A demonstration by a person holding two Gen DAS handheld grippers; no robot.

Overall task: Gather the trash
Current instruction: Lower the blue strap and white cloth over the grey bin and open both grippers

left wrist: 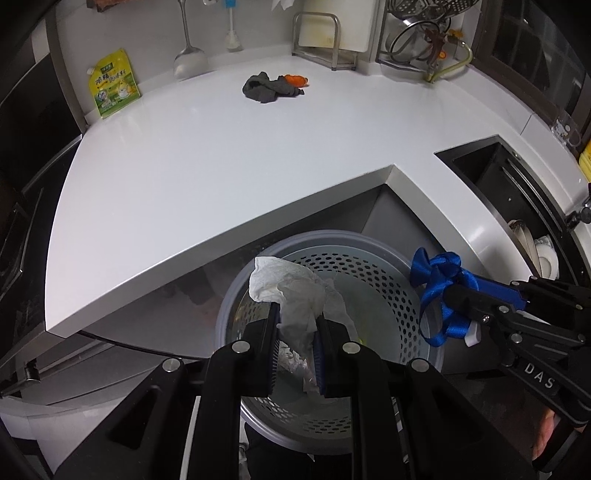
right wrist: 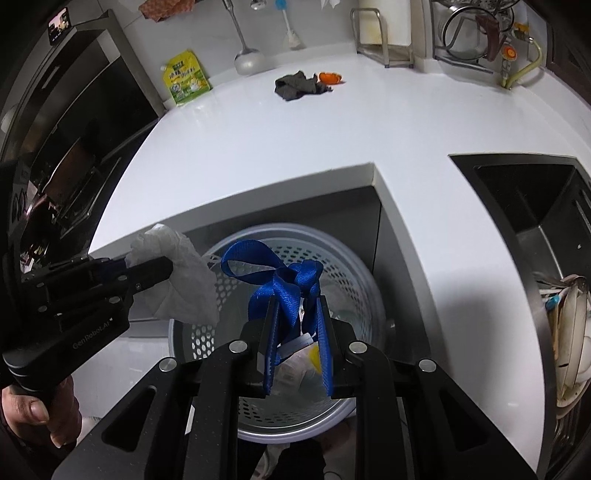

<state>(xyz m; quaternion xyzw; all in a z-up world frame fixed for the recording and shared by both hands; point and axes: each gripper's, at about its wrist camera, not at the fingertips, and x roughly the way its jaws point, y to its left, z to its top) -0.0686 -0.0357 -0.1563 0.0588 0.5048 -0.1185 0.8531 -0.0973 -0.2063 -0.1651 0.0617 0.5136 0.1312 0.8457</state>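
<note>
My left gripper [left wrist: 297, 314] is shut on a crumpled white paper towel [left wrist: 295, 291] and holds it over the perforated grey trash bin [left wrist: 388, 266], which stands on the floor below the counter's corner. My right gripper [right wrist: 297, 306] is shut on a tangled blue ribbon [right wrist: 284, 280] with a small white piece hanging under it, also over the bin [right wrist: 343, 266]. Each gripper shows in the other's view: the right one [left wrist: 454, 295] at the bin's right rim, the left one [right wrist: 162, 266] at its left rim. A dark rag [left wrist: 267, 88] and an orange scrap [left wrist: 295, 80] lie far back on the counter.
The white counter [left wrist: 203, 166] wraps around the bin. A sink [right wrist: 535, 206] with dishes is at the right. A yellow-green pouch [left wrist: 112, 85], a ladle [left wrist: 189, 61], a cutting-board rack [left wrist: 328, 37] and a pot rack [left wrist: 417, 33] line the back wall. An oven [right wrist: 62, 155] is at the left.
</note>
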